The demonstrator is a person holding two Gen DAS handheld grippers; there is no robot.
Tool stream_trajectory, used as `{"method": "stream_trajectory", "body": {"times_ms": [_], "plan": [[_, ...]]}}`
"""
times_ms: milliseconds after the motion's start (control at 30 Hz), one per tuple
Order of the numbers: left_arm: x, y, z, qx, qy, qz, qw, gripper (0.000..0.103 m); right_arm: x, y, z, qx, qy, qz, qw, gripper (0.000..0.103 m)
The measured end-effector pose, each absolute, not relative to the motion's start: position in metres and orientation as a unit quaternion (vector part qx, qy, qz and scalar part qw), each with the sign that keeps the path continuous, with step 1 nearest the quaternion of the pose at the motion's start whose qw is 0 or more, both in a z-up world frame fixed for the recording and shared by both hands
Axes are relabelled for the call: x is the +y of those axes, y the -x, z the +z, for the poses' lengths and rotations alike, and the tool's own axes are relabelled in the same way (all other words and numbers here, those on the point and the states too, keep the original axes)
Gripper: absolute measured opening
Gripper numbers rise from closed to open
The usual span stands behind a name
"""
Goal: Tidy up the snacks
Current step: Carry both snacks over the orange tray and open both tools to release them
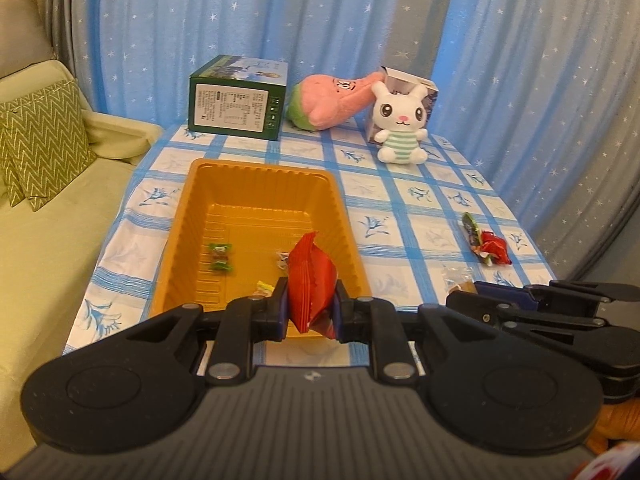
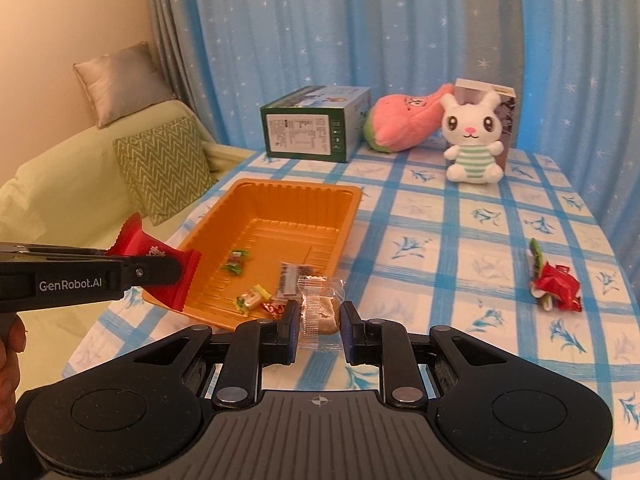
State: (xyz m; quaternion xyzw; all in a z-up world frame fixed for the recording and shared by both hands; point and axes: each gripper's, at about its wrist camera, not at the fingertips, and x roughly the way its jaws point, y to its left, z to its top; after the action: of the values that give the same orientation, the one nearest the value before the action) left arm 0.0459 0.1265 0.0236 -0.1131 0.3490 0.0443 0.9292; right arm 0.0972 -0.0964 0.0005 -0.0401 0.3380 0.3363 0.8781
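The left gripper point(image 1: 311, 306) has its jaws clamped on a red foil snack packet point(image 1: 310, 280) above the orange plastic tray point(image 1: 260, 196). The right gripper point(image 2: 320, 326) grasps a clear-wrapped brown pastry point(image 2: 320, 308) at the tray's 5 o'clock corner on the counter point(image 2: 460, 240).

A home living room, soft green sofa point(image 1: 52, 216) with zigzag pillows point(image 2: 162, 168), starry blue curtains point(image 1: 320, 12), table with checked cloth point(image 2: 460, 232), bunny toy point(image 1: 402, 126)
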Motion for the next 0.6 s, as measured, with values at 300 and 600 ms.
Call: {"method": "stream_trajectory", "body": {"times_ms": [300,600], "plan": [[0.146,-0.053,0.015,0.353,0.12,0.057,0.926,0.018,-0.071,-0.11,-0.009,0.345,0.048,0.35,0.87,0.022],[0.166,-0.072,0.003,0.363,0.125,0.069,0.921,0.018,-0.047,-0.127,-0.02,0.354,0.049,0.36,0.862,0.022]]}}
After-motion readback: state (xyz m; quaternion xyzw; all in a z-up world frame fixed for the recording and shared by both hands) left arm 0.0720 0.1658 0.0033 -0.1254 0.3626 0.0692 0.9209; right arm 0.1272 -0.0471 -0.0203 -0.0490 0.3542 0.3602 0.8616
